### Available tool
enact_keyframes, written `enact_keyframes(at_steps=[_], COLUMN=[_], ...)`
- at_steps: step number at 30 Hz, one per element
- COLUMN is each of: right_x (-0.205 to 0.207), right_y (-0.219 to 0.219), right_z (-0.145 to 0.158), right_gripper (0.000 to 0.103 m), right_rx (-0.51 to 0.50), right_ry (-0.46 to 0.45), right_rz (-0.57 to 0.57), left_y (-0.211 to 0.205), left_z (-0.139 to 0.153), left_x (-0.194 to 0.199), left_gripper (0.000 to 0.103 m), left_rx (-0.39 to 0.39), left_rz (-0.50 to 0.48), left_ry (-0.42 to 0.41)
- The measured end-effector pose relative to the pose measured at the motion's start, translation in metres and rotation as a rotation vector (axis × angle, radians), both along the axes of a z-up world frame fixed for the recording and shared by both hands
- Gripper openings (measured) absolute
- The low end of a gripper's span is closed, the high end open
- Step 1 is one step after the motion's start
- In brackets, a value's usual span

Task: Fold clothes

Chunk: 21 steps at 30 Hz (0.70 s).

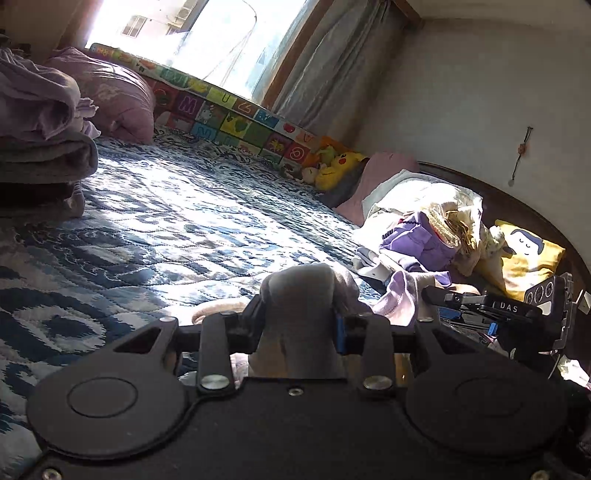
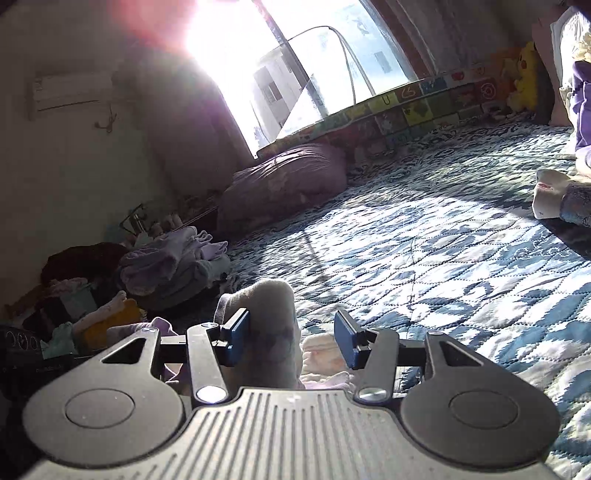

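Pinching a grey garment [image 1: 299,295] low over the quilted bed [image 1: 177,221], the left gripper [image 1: 301,325] is clamped; the right gripper [image 2: 291,338] stands parted. Folded stacks [image 2: 173,266] look done; a crumpled pile [image 1: 432,240] remains.

Setting: bedroom in a home. Evidence: wide bed [image 1: 184,206] covered by a blue-and-white quilted spread; purple pillow [image 1: 114,99] at its far side by a bright window [image 1: 207,33] with grey curtains [image 1: 332,62]. Child's alphabet play mat [image 1: 229,118] stands along the window edge. Yellow plush toy [image 1: 338,166] in the corner. Dark wooden headboard [image 1: 517,199]; loose clothes pile [image 1: 424,236] before it. Folded laundry stack [image 2: 173,266] opposite.
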State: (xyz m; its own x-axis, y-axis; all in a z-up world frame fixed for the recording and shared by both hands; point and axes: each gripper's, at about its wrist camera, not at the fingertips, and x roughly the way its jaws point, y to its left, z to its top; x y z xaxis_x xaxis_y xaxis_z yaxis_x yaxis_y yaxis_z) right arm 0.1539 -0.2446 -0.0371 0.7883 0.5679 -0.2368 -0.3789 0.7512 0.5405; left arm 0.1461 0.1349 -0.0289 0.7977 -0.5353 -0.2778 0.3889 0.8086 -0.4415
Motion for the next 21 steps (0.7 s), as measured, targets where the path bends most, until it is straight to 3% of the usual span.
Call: enact_keyframes(at_steps=[2,5,7,8,9,12,15,17,18,20,21], right_x=[-0.001,-0.003,0.001,0.006,0.01,0.015,0.007,0.002,0.0,-0.003,-0.003], right_y=[-0.001,0.014,0.019,0.018,0.018,0.017,0.016,0.016,0.015,0.012,0.013], right_z=[-0.016,-0.025,-0.033,-0.038,-0.042,-0.049,-0.048,-0.048,-0.048,-0.048,-0.048], right_gripper=[0.06,0.064,0.054,0.036,0.03,0.029,0.029,0.03,0.036,0.043,0.043], right_rx=[0.049,-0.032,-0.03,0.001,0.03,0.086,0.092,0.096,0.099,0.108,0.106], right_ry=[0.018,0.032,0.059,0.08,0.099,0.132,0.129,0.127,0.125,0.112,0.109], right_rz=[0.009,0.058,0.064,0.065,0.065,0.027,-0.003,-0.023,-0.033,-0.044,-0.037], left_y=[0.002,0.005,0.002,0.0,0.0,0.009,0.022,0.021,0.016,-0.003,-0.015], left_z=[-0.005,-0.013,-0.018,-0.021,-0.022,-0.016,-0.004,0.001,0.002,-0.002,-0.007], left_x=[0.009,0.024,0.029,0.031,0.03,0.016,-0.01,-0.023,-0.028,-0.028,-0.024], left_gripper=[0.035,0.035,0.04,0.041,0.045,0.064,0.07,0.071,0.071,0.069,0.052], left_rx=[-0.031,-0.091,-0.095,-0.097,-0.1,-0.119,-0.154,-0.172,-0.171,-0.108,-0.06], left_rz=[0.02,0.041,0.064,0.076,0.093,0.159,0.204,0.167,0.142,0.115,0.109], left_ry=[0.045,0.092,0.118,0.131,0.138,0.138,0.142,0.143,0.147,0.161,0.176])
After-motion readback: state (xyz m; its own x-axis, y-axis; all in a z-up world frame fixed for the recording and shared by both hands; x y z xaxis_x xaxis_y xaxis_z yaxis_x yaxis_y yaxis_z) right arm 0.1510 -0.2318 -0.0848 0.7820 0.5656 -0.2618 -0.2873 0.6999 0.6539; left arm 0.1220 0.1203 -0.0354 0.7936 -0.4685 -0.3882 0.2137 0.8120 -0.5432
